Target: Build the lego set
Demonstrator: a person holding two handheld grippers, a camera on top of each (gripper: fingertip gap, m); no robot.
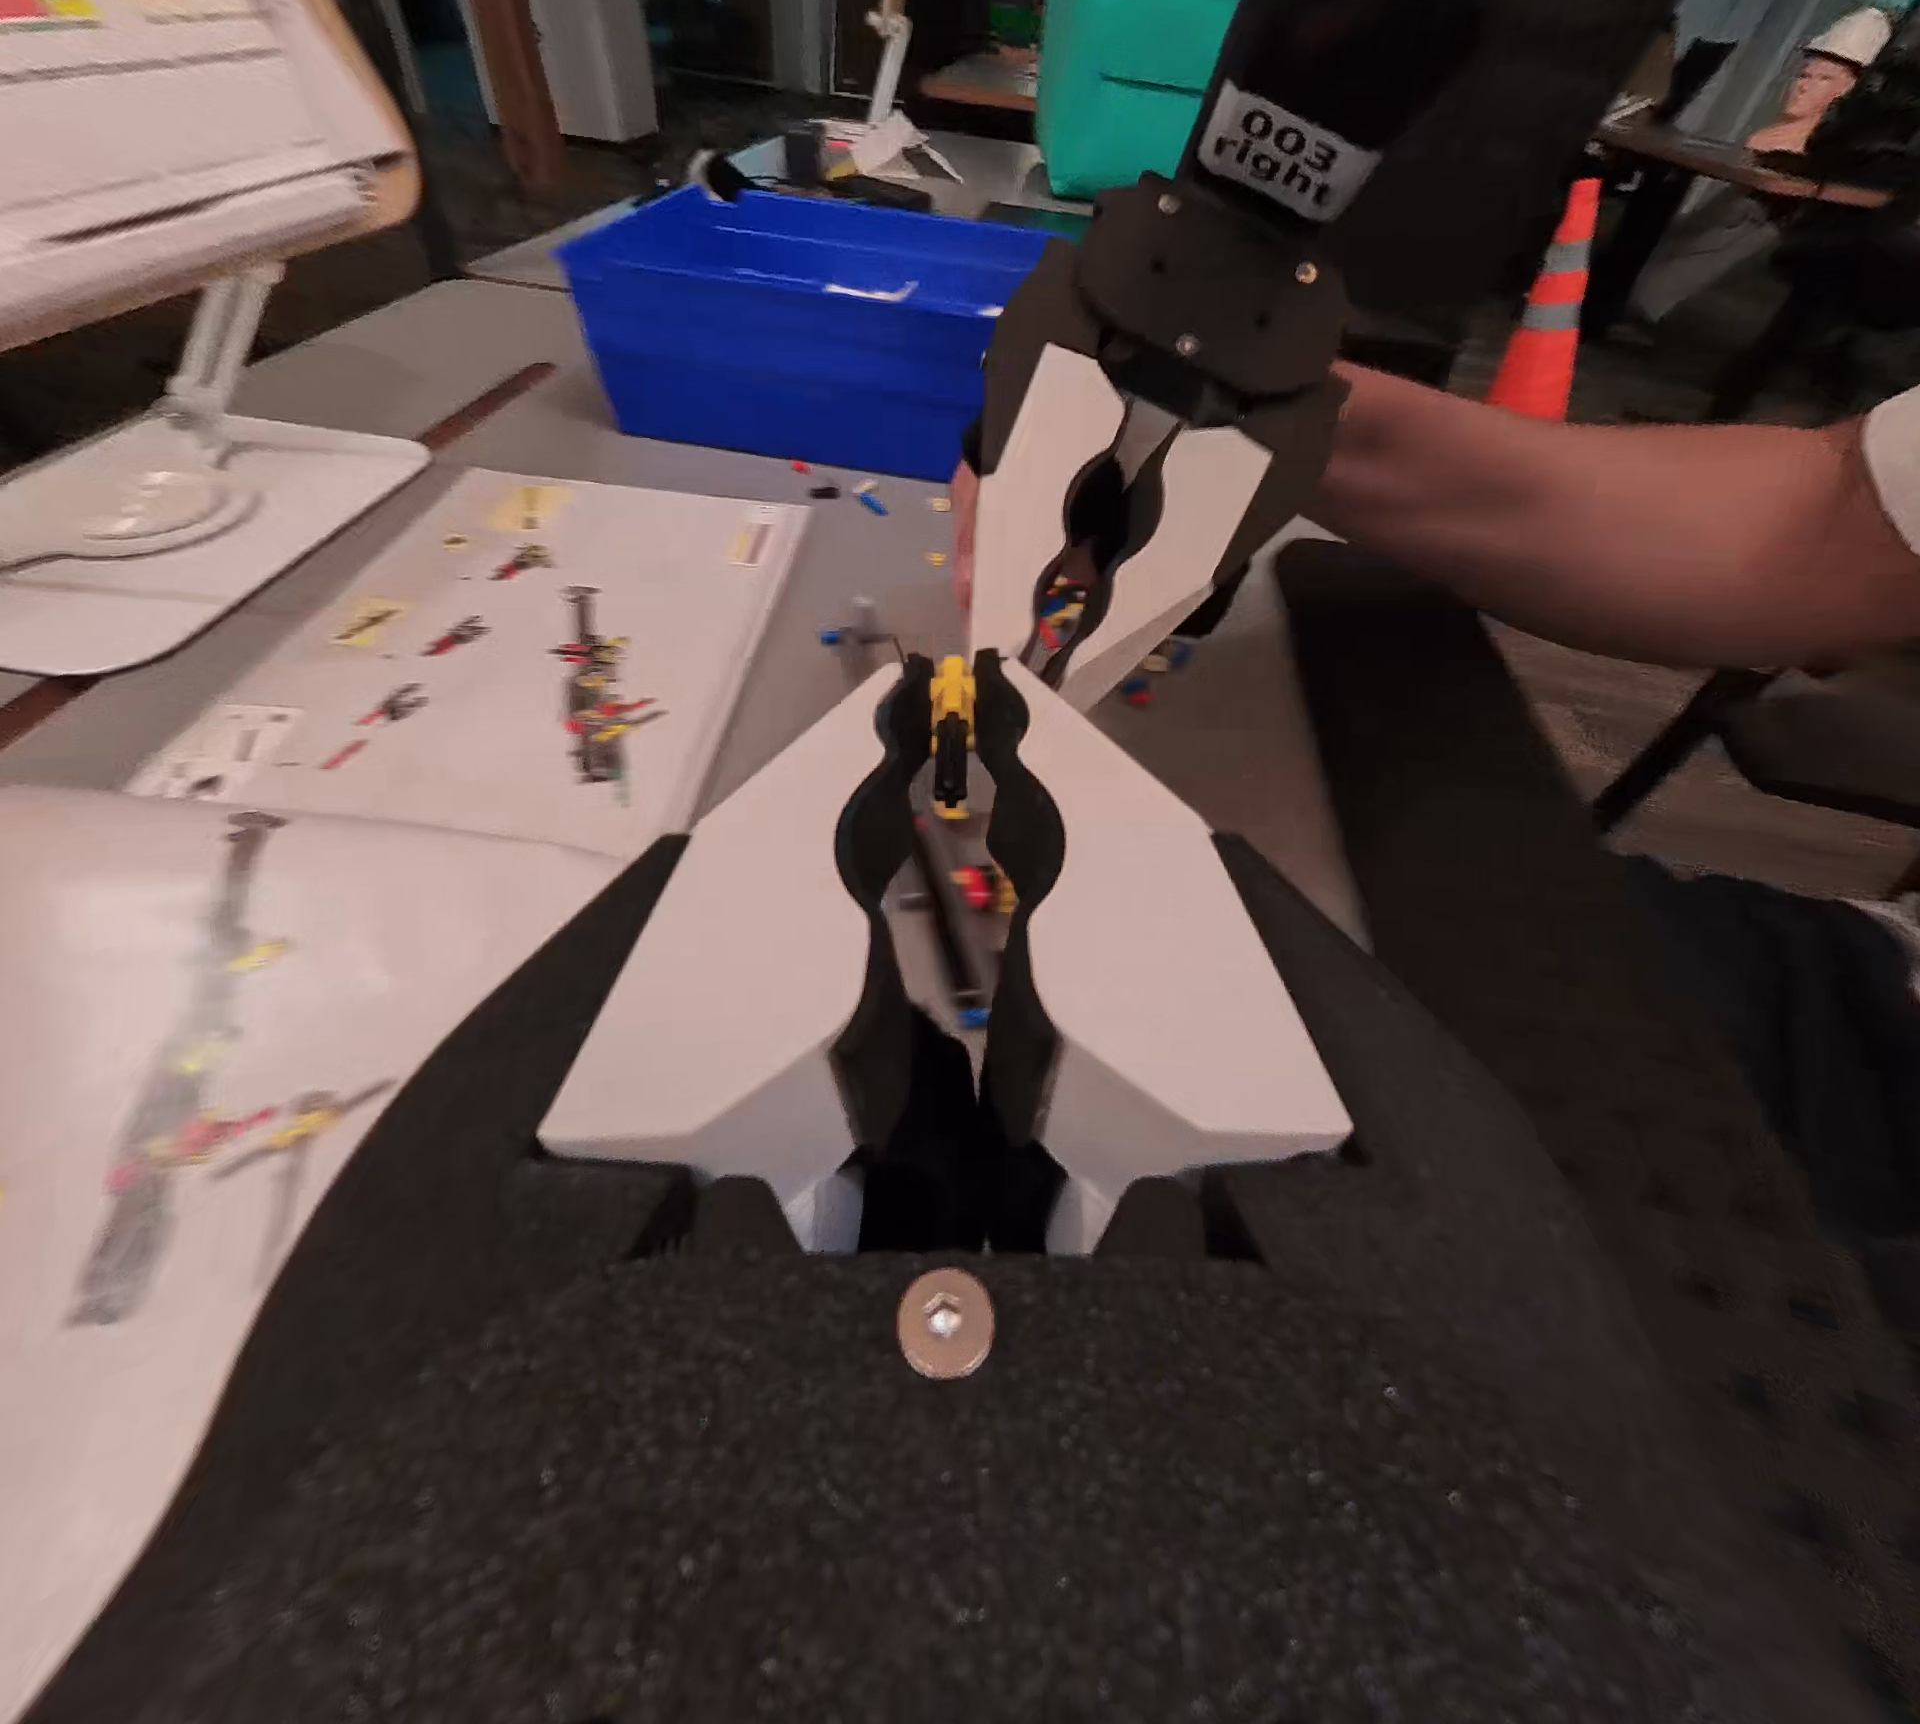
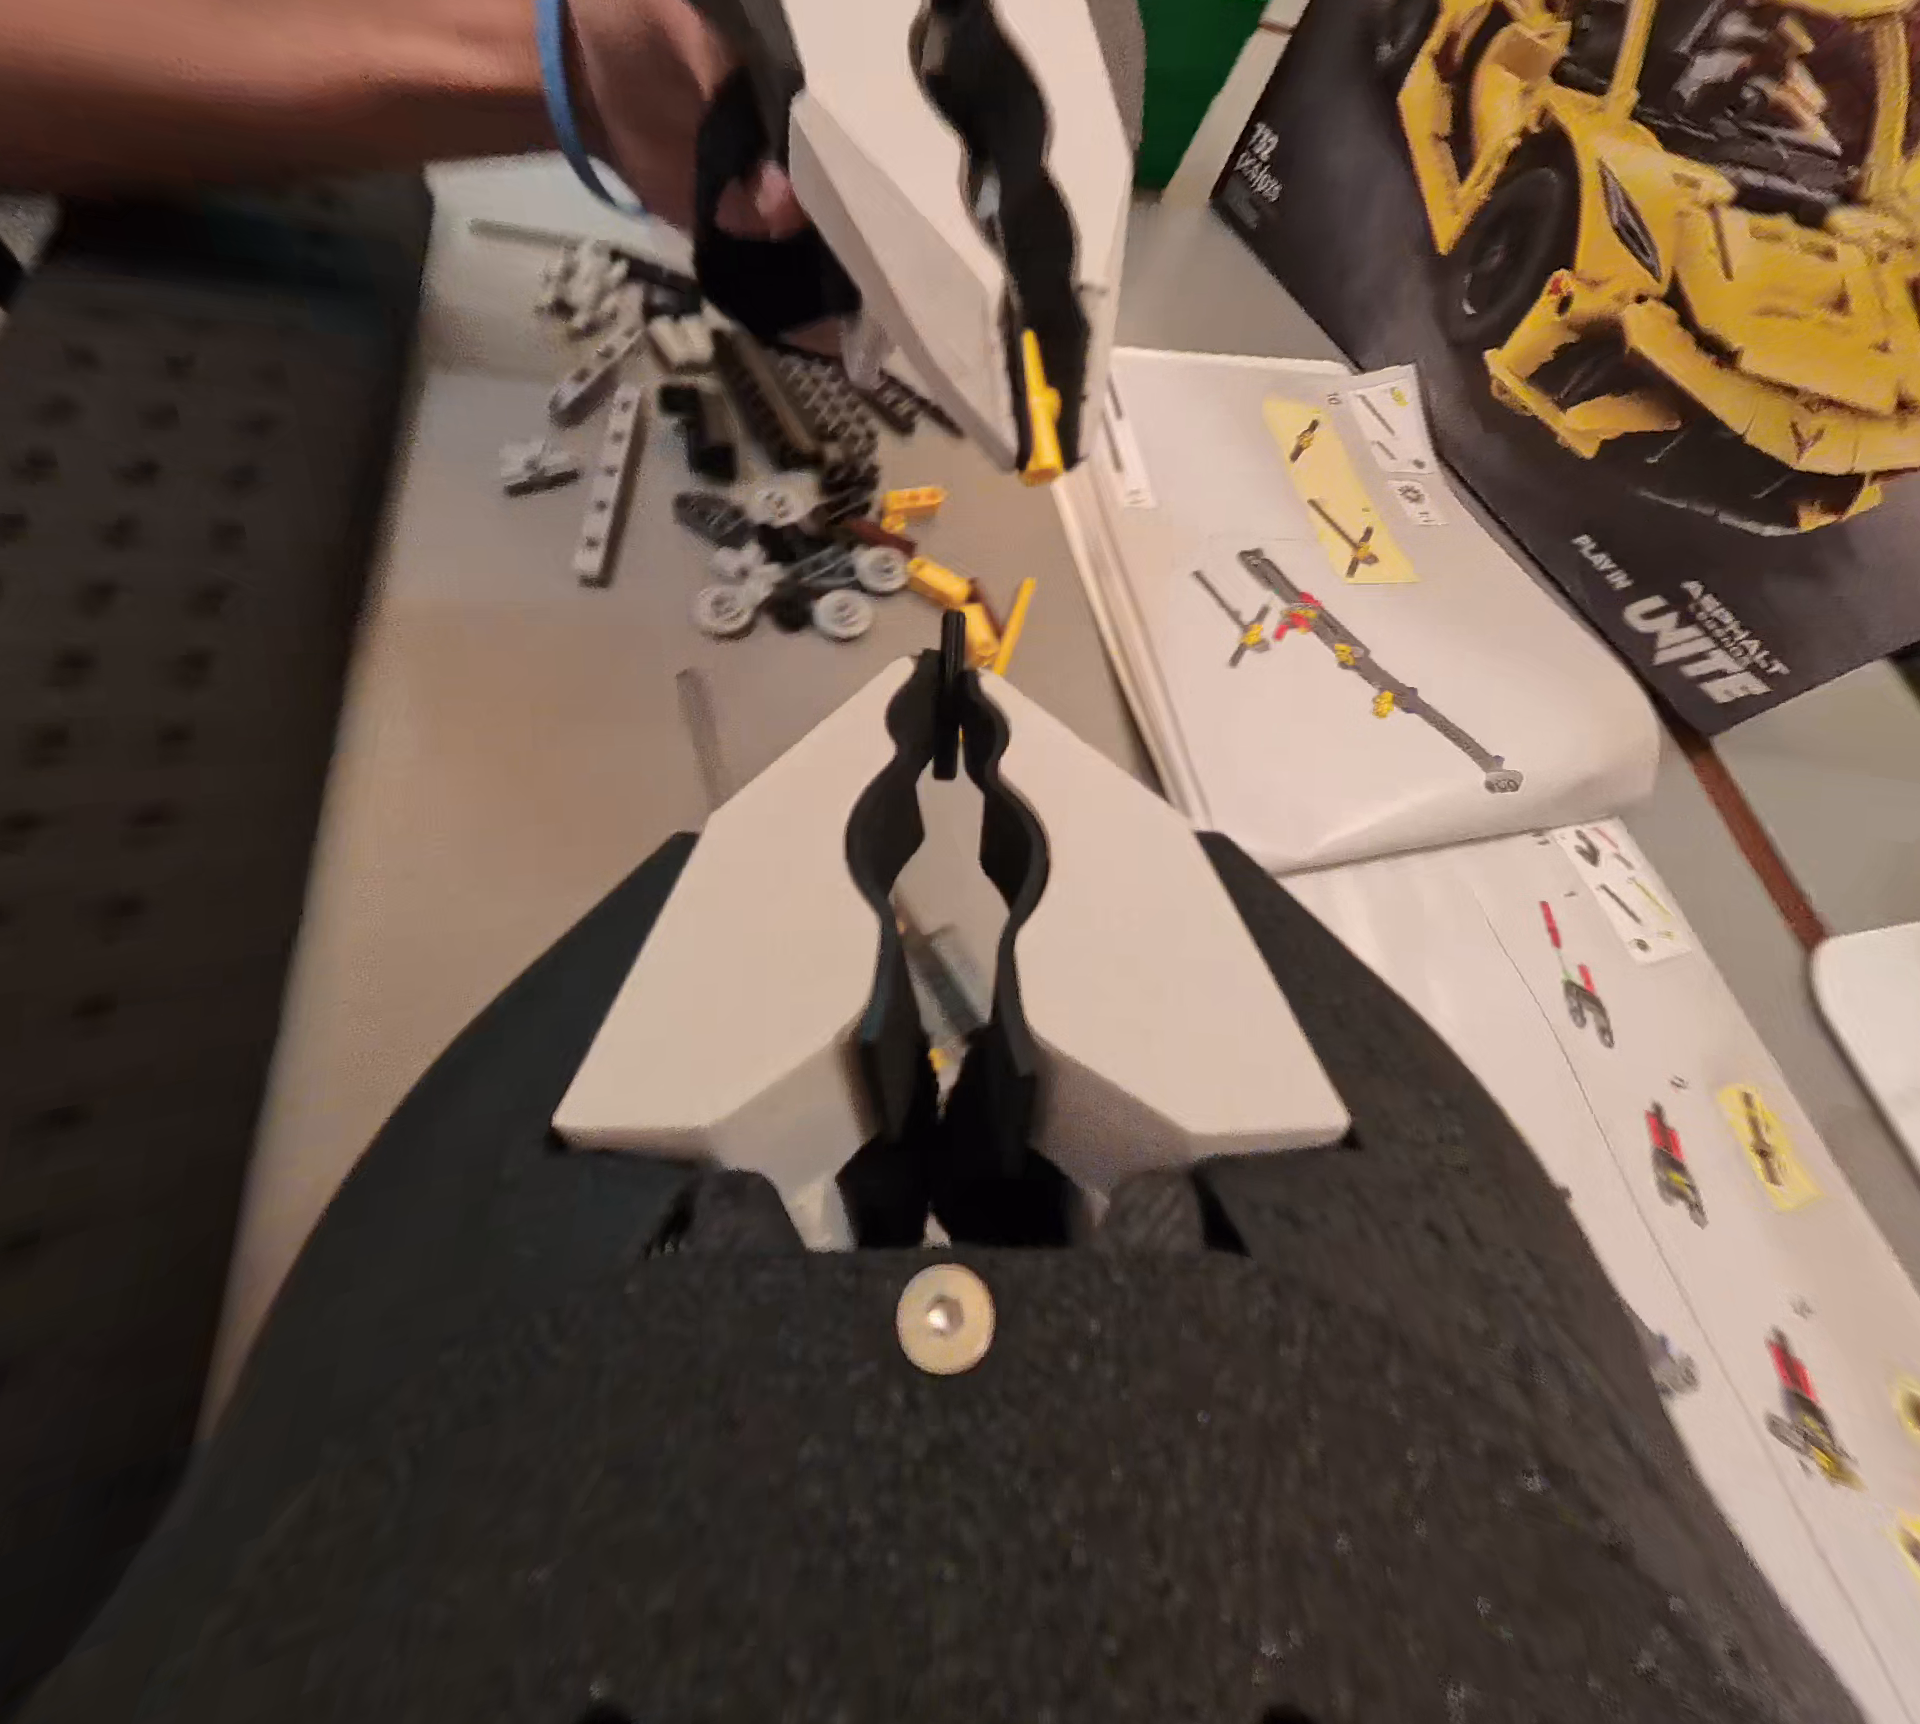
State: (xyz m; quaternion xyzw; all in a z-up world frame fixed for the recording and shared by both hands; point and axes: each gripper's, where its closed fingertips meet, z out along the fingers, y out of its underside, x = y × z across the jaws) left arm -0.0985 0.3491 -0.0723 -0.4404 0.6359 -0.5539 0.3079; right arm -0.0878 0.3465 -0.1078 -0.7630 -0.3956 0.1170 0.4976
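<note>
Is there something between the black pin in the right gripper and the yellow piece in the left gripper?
Nothing visible. The right gripper holds the black pin at its tips, and the left gripper holds the yellow piece above the table. Only open air lies between them; the loose parts lie lower, on the table.

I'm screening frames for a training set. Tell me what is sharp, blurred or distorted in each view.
Left wrist view: left gripper and yellow piece sharp; instruction pages smeared, edges bent by the wide-angle lens. Right wrist view: right gripper and black pin fairly crisp; the far left gripper and the box motion-blurred.
</note>
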